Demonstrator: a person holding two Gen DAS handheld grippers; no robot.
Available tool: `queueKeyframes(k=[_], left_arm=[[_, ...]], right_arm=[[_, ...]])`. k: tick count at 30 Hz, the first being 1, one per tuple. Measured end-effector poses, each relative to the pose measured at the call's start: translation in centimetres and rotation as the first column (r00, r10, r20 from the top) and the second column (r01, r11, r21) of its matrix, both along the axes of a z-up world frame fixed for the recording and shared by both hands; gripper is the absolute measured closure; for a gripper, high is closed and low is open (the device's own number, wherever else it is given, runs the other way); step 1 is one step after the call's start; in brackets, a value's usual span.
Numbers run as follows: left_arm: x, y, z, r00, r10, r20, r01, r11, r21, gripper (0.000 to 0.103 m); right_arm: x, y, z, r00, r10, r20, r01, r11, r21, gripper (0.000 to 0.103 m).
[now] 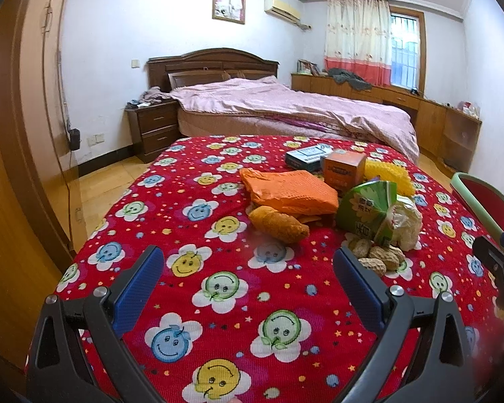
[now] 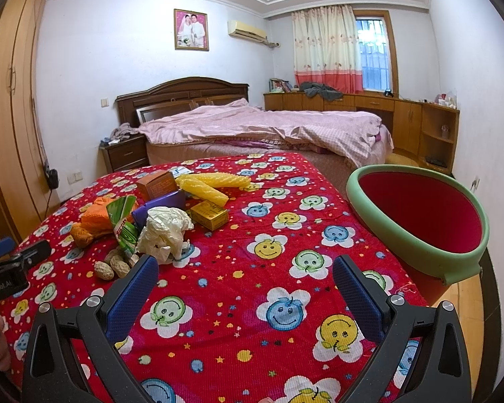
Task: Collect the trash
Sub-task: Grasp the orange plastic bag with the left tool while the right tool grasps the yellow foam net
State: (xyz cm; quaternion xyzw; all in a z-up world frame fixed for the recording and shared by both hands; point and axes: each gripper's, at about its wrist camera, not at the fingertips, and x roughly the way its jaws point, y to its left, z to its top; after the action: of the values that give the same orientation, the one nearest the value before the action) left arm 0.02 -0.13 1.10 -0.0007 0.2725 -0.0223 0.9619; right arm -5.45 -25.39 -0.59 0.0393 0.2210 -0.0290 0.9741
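At far left in the right wrist view, the left gripper's (image 1: 248,265) body bears the partly cut-off lettering "enRobot.AI". Its jaws stand spread and empty above the red smiley-flower cloth (image 1: 198,174). Ahead lie knobbly peanut shells (image 1: 376,255), an orange mesh bag (image 1: 292,188), a green carton (image 1: 366,208) whose print is too blurred to read, crumpled white paper (image 2: 166,226) and ribbed yellow foam (image 2: 208,184). The right gripper (image 2: 245,270) is likewise released, empty. The green-rimmed red bin (image 2: 416,208) stands at the table's right edge.

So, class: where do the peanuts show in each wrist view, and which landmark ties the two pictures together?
Left wrist: peanuts lower right, by the left gripper's right finger.
Right wrist: peanuts lower left, by the right gripper's left finger.
Shared landmark: green wrapper just behind them.
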Motion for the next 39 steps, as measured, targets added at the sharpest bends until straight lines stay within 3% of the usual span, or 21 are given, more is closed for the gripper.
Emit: queueKeyframes(k=[7, 17, 26, 33, 35, 39], left_arm=[[2.2, 0.3, 0.4, 0.997, -0.033, -0.075, 0.031, 0.999, -0.019, 0.003], [8.3, -0.8, 2.2, 0.981, -0.101, -0.166, 0.1, 0.995, -0.014, 0.003], [14.0, -3.3, 0.3, 0.95, -0.168, -0.265, 0.183, 0.983, 0.031, 0.009], [16.9, -2.4, -2.5, 0.92, -0.175, -0.351, 0.177, 0.984, -0.026, 0.014], [17.3, -1.6, -2.9, 0.912, -0.189, -0.364, 0.171, 0.982, -0.083, 0.016], [17.3, -1.0, -2.7, 0.916, -0.199, -0.349, 0.17, 0.979, -0.114, 0.029]], right_arm=[[1.1, -0.9, 0.6, 0.999, 0.017, -0.051, -0.015, 0.999, 0.042, 0.0], [3.9, -1.1, 4.7, 0.996, 0.068, -0.052, -0.066, 0.997, 0.037, 0.0], [7.7, -1.5, 6.4, 0.995, 0.066, -0.081, -0.06, 0.995, 0.081, 0.0], [11.8, -1.1, 6.2, 0.988, 0.049, -0.146, -0.04, 0.997, 0.062, 0.0], [13.2, -0.9, 5.9, 0.983, 0.048, -0.176, -0.038, 0.997, 0.061, 0.0], [15.9, -0.5, 4.9, 0.97, 0.029, -0.239, -0.018, 0.999, 0.049, 0.0]])
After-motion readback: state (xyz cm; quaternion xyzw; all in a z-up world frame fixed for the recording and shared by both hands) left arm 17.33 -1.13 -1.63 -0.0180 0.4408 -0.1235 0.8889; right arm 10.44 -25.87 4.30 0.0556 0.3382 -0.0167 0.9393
